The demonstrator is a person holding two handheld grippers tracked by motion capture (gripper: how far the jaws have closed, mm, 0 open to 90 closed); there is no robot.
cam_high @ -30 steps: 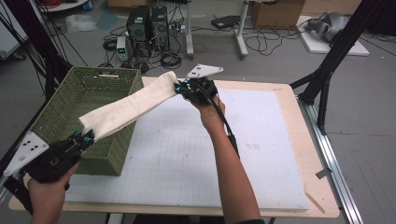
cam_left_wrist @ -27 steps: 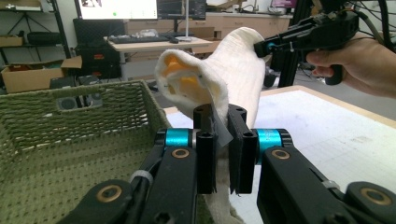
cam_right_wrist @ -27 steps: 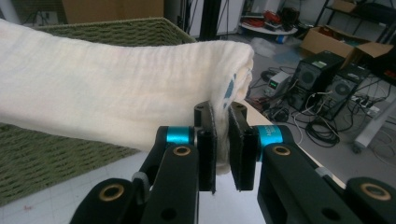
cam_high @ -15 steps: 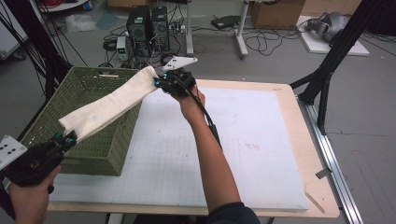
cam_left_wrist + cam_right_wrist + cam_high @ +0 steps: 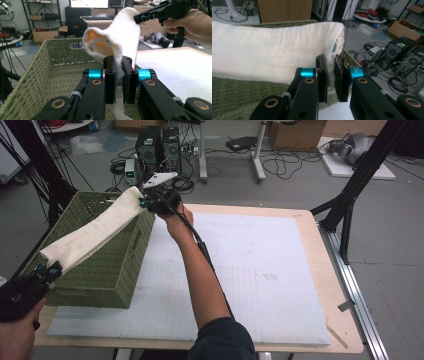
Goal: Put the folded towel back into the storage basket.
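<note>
A folded cream cloth [image 5: 95, 231] hangs stretched between my two grippers above the green woven basket [image 5: 107, 270]. My left gripper [image 5: 48, 270] is at the basket's near left corner, shut on one end of the cloth [image 5: 117, 45]. Over the basket's far right corner my right gripper [image 5: 146, 200] is shut on the other end of the cloth [image 5: 274, 57]. In the left gripper view the right gripper [image 5: 140, 18] shows at the top right, pinching the far end. The basket [image 5: 50, 70] lies below the cloth, and its inside looks bare where it shows.
The basket stands on the left of a white gridded mat [image 5: 260, 265] that covers a wooden table [image 5: 320, 245]. Behind the table are computer towers [image 5: 160, 142], cables and a black frame leg [image 5: 350, 200] at the right.
Both grippers have carried the cloth to the left: the right one from over the mat to the basket's far right corner, the left one further left past the basket's near corner.
</note>
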